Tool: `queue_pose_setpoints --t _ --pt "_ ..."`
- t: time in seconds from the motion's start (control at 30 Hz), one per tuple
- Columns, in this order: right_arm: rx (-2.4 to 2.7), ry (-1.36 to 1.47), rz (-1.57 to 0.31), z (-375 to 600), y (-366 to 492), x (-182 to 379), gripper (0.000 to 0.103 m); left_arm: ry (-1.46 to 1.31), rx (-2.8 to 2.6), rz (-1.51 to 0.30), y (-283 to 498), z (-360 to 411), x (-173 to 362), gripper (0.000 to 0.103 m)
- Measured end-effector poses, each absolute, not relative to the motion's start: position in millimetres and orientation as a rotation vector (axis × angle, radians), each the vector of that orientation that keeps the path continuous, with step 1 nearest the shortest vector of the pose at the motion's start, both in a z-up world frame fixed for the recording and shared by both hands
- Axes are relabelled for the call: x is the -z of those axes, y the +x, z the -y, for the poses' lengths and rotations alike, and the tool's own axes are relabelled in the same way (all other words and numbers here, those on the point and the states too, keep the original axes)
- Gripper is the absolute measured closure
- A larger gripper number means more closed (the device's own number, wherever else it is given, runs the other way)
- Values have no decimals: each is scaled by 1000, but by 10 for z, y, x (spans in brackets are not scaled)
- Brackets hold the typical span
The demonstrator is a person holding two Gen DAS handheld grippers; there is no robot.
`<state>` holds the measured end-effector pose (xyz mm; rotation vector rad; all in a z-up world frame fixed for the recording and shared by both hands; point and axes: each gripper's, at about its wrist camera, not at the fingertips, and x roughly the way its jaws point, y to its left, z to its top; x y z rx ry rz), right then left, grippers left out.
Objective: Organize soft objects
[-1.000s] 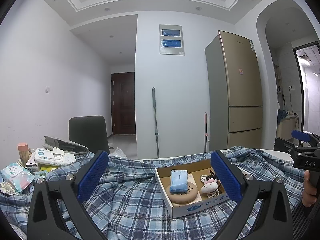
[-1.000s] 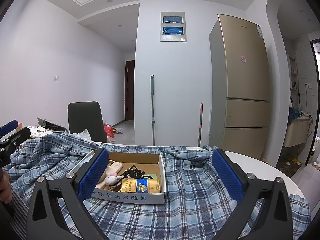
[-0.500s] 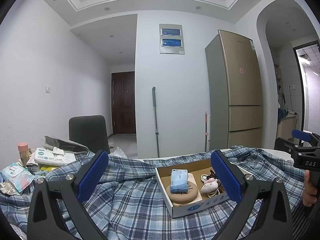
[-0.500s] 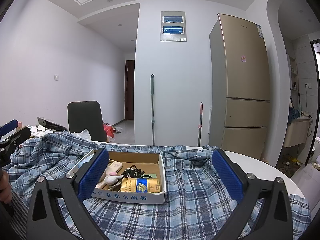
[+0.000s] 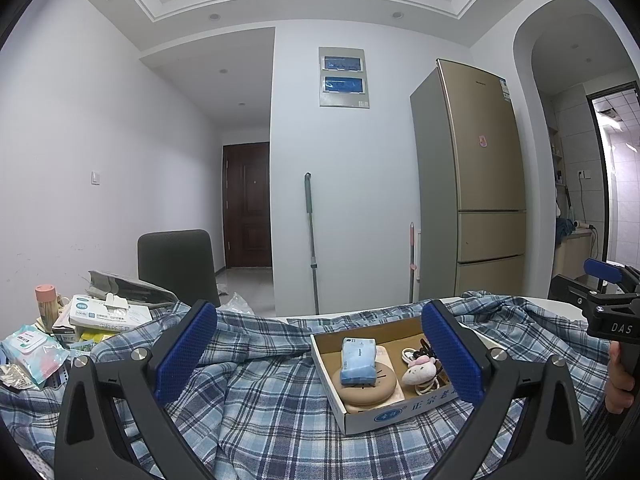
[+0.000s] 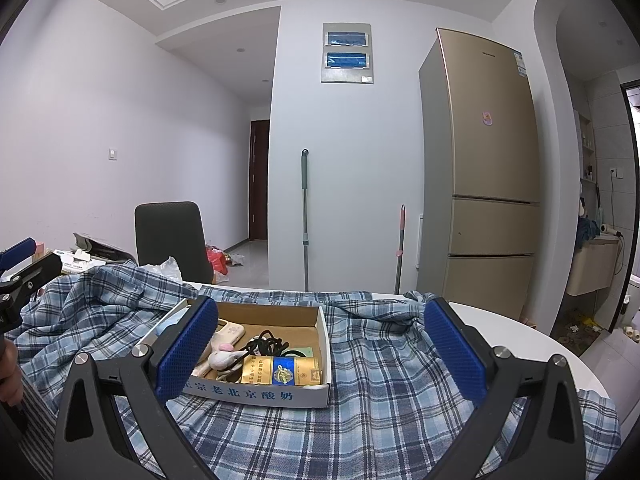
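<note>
A blue plaid cloth (image 5: 256, 396) (image 6: 384, 364) is spread, rumpled, over a round white table (image 6: 520, 332). A shallow cardboard box (image 5: 360, 416) (image 6: 256, 394) sits on it, holding a blue tissue pack (image 5: 358, 360), a tan round pad (image 5: 364, 386), a small white plush (image 5: 418, 372) (image 6: 224, 358), black cords (image 6: 266, 346) and a gold carton (image 6: 280, 374). My left gripper (image 5: 316, 354) is open and empty, held above the cloth with the box at its right. My right gripper (image 6: 320, 354) is open and empty, with the box at its left.
Tissue packs and wipes (image 5: 104, 314) are piled at the table's left end. A dark chair (image 5: 176, 266) stands behind the table. A gold fridge (image 5: 472, 184) and two mop handles (image 5: 310, 240) stand by the far wall.
</note>
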<state>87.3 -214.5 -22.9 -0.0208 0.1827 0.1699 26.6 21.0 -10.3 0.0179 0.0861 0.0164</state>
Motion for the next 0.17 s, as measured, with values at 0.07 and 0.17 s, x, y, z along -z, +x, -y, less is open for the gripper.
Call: queue_pose_setpoints --t 0.07,0.17 --pt "-170 -21 -184 2145 872 230 0 19 -16 -87 266 -210 102 0" --pt "-170 -22 -183 2147 878 229 0 19 -17 -87 266 -210 102 0"
